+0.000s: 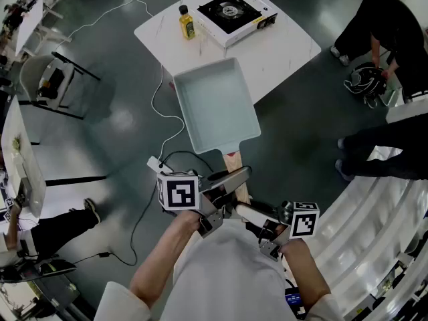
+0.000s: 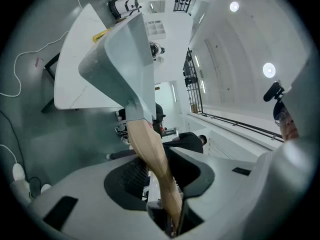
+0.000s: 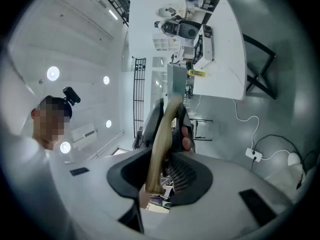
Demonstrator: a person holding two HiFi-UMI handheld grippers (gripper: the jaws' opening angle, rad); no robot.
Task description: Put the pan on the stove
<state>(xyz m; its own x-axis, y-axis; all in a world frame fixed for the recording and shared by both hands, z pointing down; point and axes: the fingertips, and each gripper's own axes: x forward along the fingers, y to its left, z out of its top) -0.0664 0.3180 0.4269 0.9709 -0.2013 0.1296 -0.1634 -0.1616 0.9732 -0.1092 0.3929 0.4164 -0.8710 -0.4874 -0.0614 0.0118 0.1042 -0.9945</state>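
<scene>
1. Gripping the butt end of the wooden handle, the right tongs sit closest to the person's body. Their jaws are narrow and clamped on the wood.
2. Just ahead of them, the left tongs are closed on the same handle further up, a little wider where the wood is thicker. This is the hand nearer the pan, so I judge it carries most of the load and does the steering.
3. Beyond both tongs, the pan hangs in the air, a pale rectangular tray held roughly level with its open side up. Its long axis runs straight on from the handle, away from the person and toward the desk. From above, its far rim overlaps the desk's near corner. How high it rides over the top I cannot tell.
4. Farthest off, the stove stands toward the desk's far edge with its black burner top bare. A yellow bottle stands just beside it on the left.
5. The stove lies ahead of the pan along that axis and slightly to the right. The coming move looks like a forward carry with a small swing right, keeping clear of the bottle.
</scene>
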